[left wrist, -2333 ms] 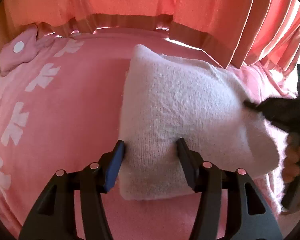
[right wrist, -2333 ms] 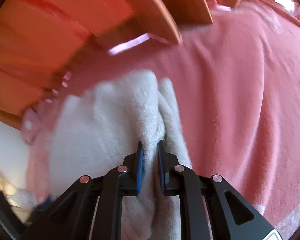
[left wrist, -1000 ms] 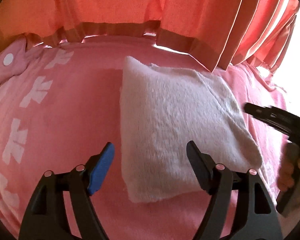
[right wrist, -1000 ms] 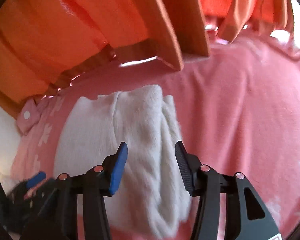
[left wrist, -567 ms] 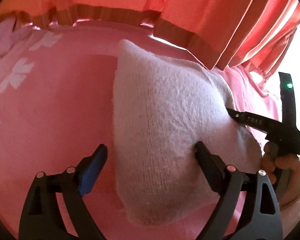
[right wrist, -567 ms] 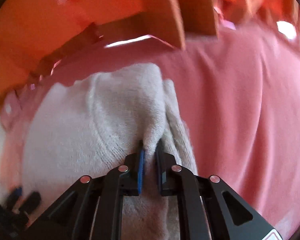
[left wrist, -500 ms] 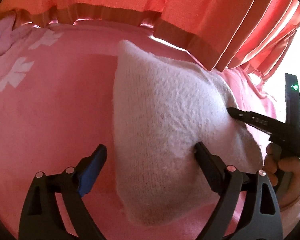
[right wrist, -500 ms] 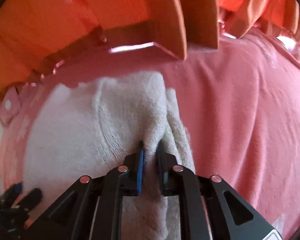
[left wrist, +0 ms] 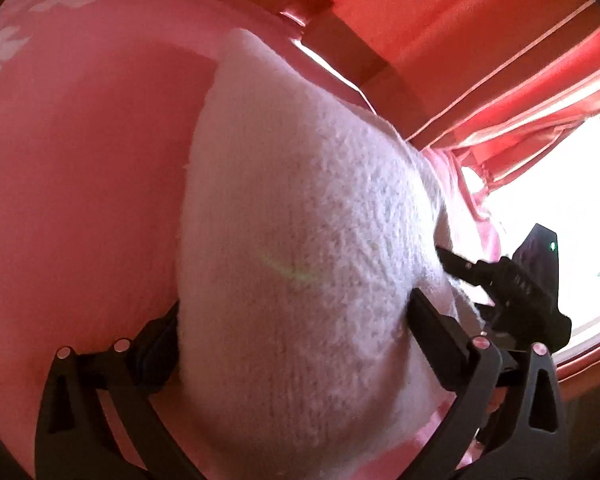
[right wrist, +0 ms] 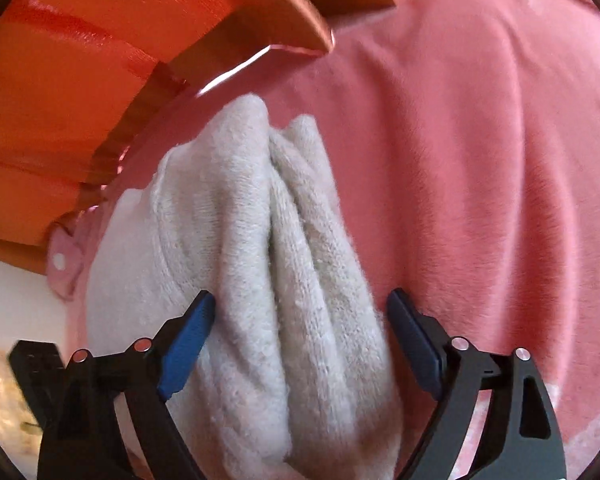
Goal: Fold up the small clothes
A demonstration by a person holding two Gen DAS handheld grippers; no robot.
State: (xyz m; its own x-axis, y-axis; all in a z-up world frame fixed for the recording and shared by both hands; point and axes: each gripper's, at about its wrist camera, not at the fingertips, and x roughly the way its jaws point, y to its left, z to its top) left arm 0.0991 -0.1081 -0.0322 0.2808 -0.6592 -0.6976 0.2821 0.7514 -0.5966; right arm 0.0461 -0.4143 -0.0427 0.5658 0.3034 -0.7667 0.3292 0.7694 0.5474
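A folded white knit garment (left wrist: 300, 240) lies on a pink bedspread (left wrist: 80, 180). My left gripper (left wrist: 292, 328) is open, its fingers either side of the garment's near edge, pressed close against it. In the right wrist view the garment (right wrist: 268, 280) shows its stacked folded layers end-on. My right gripper (right wrist: 300, 320) is open, with its jaws wide apart around that folded end. The right gripper also shows in the left wrist view (left wrist: 512, 288) at the garment's right side.
Orange-red curtains (left wrist: 440, 40) hang along the far side of the bed. A bright window (left wrist: 572, 220) is at the right. White bow prints (left wrist: 4, 44) mark the bedspread at the left. A pink buttoned flap (right wrist: 66, 264) lies at the bed's left end.
My right gripper was shut on the folded end and has now opened wide. My left gripper has moved closer, so the garment now fills the space between its fingers.
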